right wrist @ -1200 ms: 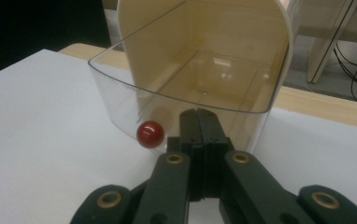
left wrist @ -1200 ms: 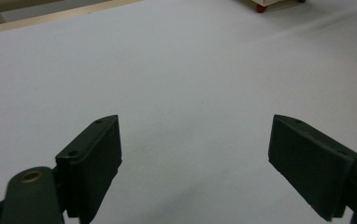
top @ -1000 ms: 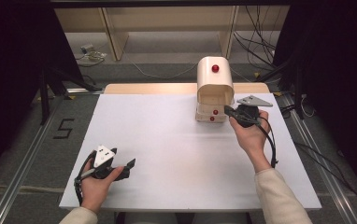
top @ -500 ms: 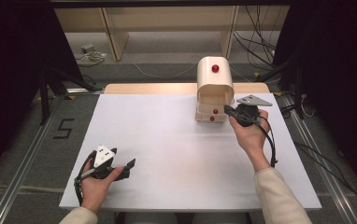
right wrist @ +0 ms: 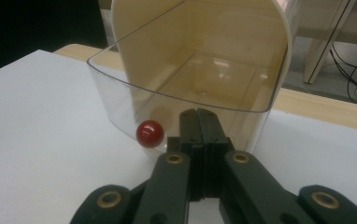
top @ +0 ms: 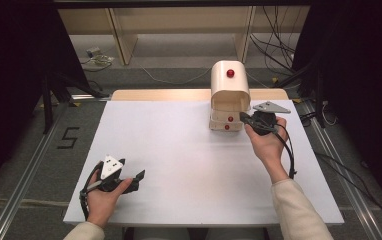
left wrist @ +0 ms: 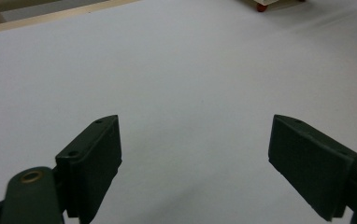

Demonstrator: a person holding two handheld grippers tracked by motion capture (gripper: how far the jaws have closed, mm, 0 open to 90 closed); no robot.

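On the white table, biggest thing first: the cream drawer cabinet stands right ahead of the right tongs, its top clear drawer pulled out toward them. That drawer looks empty, and its red knob sits just left of the closed tips in the right gripper view. Those jaws are pressed flat together with nothing between them, tips right up against the clear front wall; I can't tell whether they actually touch it. My read: shut tongs make a blunt pusher, so this pose suits nudging the drawer back in rather than gripping the knob. Two lower drawers with their own red knobs sit closed just beside the tips in the high view.

Over by the near edge, the left tongs rest low in the person's hand, well apart from the cabinet, jaws spread wide over bare table and holding nothing, probably parked out of the way while the other hand works.

Against the earlier frames, nothing has shifted: both hands, the drawer and the cabinet sit just where they were
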